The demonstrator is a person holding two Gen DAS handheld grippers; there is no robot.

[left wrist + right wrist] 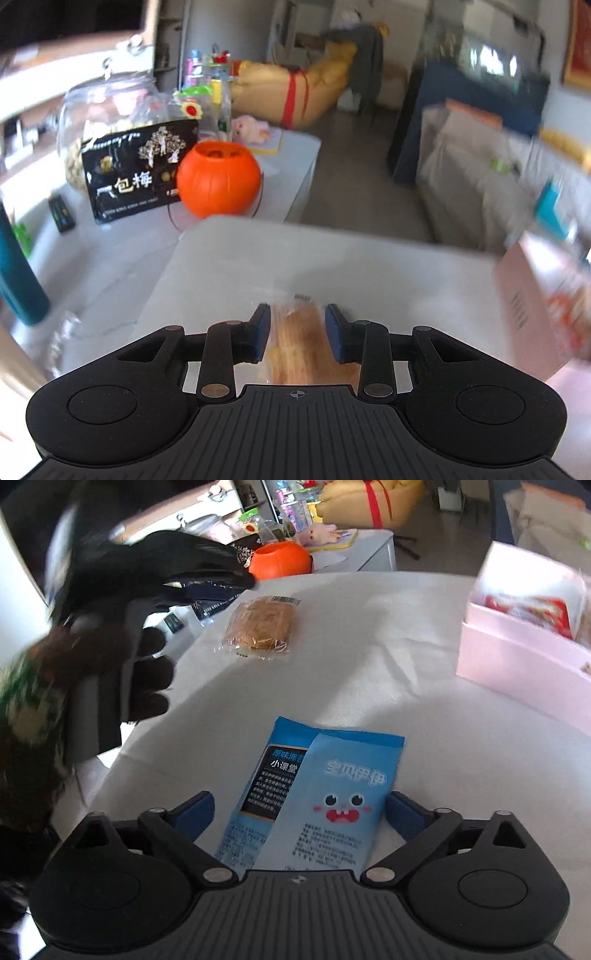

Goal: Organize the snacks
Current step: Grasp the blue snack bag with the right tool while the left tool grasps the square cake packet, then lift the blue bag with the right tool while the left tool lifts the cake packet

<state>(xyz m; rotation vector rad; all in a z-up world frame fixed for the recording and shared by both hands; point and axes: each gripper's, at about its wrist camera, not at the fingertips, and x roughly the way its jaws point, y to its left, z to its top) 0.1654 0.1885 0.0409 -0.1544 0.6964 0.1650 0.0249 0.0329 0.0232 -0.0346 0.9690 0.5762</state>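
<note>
A pastry in a clear wrapper (262, 626) lies flat on the white tabletop (369, 646). In the left wrist view the pastry (299, 339) shows in the narrow gap of my left gripper (298, 332). Its blue pads stand just clear of the wrapper on both sides. A gloved hand (147, 672) holds that gripper at the left of the right wrist view, above and beside the pastry. My right gripper (299, 812) is wide open over blue snack packaging with a cartoon face (343, 797). The packaging lies on the table between the fingers; one packet or two overlapping, I cannot tell.
A pink box (517, 664) holding wrapped snacks stands at the table's right side. Beyond the far edge sit an orange pumpkin bucket (218, 181), a black snack bag (136, 173) and a glass jar (107, 110). A teal bottle (18, 277) stands at the left.
</note>
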